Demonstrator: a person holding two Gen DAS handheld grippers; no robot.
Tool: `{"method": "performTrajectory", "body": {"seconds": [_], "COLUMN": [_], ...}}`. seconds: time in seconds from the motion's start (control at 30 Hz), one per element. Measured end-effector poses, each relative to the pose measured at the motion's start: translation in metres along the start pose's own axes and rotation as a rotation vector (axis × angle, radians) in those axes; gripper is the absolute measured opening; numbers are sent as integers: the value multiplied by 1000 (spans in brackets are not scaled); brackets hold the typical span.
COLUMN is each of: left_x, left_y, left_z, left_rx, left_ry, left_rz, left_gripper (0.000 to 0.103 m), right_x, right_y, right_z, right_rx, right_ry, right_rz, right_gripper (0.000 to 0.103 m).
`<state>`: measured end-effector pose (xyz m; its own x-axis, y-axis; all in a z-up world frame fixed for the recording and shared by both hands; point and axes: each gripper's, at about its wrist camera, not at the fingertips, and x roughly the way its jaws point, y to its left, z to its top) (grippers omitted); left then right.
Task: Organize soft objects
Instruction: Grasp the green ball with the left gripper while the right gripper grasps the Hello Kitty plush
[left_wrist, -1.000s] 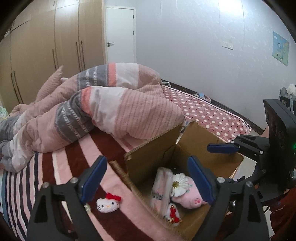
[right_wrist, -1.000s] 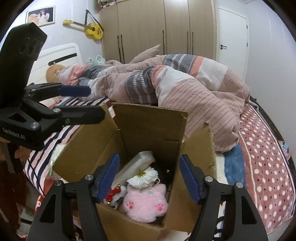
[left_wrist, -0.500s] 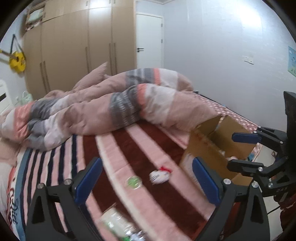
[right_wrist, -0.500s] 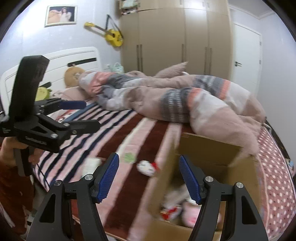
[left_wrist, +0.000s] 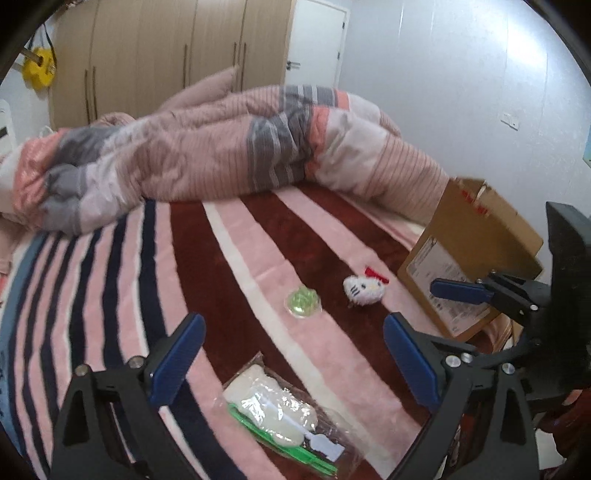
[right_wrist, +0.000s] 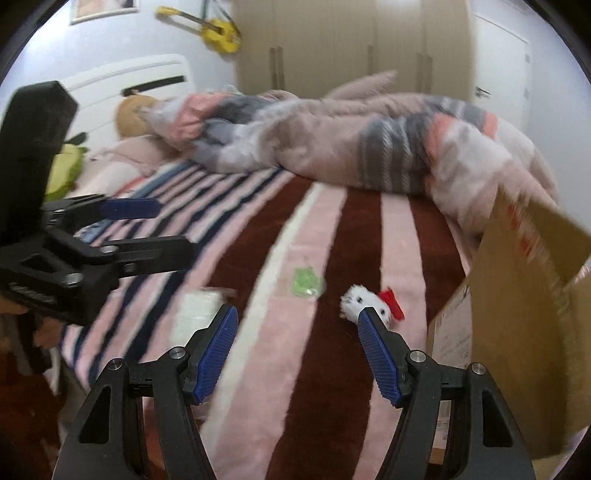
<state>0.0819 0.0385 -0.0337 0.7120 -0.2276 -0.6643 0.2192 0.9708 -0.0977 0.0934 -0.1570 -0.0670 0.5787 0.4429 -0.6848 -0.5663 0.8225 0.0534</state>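
Right now both my grippers hang over the striped blanket (left_wrist: 92, 280) with nothing between their blue pads. My left gripper (left_wrist: 293, 360) is spread wide above a clear plastic bag (left_wrist: 280, 413) holding something white with green strips — it lies just below the fingertips. My right gripper (right_wrist: 297, 349) is also parted; the white cat plush (right_wrist: 364, 301) with its red bow sits just beyond its right pad, not touched. A small green packet (left_wrist: 303, 302) lies beside the plush, a little apart. To the right stands the cardboard box (left_wrist: 469, 258) — its contents are hidden. Behind, a crumpled duvet (left_wrist: 221, 147) lies across the bed.
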Motion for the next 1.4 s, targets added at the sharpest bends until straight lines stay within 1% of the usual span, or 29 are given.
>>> {"method": "performTrajectory", "body": {"seconds": [0.1, 0.17, 0.23, 0.3, 0.37, 0.43, 0.53, 0.7, 0.8, 0.83, 0.87, 0.97, 1.07, 1.2, 1.4], "left_x": [26, 41, 60, 79, 97, 115, 140, 168, 179, 181, 183, 190, 192, 189, 175], "left_y": [5, 6, 9, 10, 10, 9, 5, 6, 6, 6, 6, 5, 3, 2, 2], "left_z": [-7, -9, -11, -11, -12, -11, -9, -6, -2, -1, 0, 3, 2, 2, 0], "left_rx": [6, 7, -2, -9, -9, -1, 11, -5, 6, 7, 9, 18, 33, 47, 55], "left_ry": [37, 58, 89, 117, 142, 170, 213, 257, 275, 277, 279, 285, 285, 277, 269], "left_rz": [-31, -54, -73, -90, -102, -114, -133, -152, -145, -143, -138, -116, -110, -97, -81], "left_gripper": [89, 80, 78, 76, 71, 68, 59, 48, 44, 42, 39, 39, 38, 37, 37], "right_x": [23, 40, 53, 66, 76, 86, 98, 111, 116, 118, 119, 117, 111, 103, 88], "right_y": [-14, -25, -31, -37, -42, -48, -55, -56, -60, -62, -63, -62, -59, -56, -46], "right_z": [-9, -14, -16, -17, -18, -18, -19, -15, -13, -13, -12, -12, -12, -10, -10], "right_rx": [75, 115, 134, 140, 144, 157, 188, 151, 154, 157, 159, 154, 141, 132, 108], "right_ry": [21, 38, 50, 53, 53, 61, 67, 51, 54, 55, 57, 44, 26, 15, 5], "right_rz": [-23, -35, -49, -73, -98, -120, -108, -144, -151, -155, -155, -147, -148, -141, -126], "right_gripper": [65, 65, 65, 65, 65, 65, 64, 62, 55, 49, 49, 47, 46, 46, 46]}}
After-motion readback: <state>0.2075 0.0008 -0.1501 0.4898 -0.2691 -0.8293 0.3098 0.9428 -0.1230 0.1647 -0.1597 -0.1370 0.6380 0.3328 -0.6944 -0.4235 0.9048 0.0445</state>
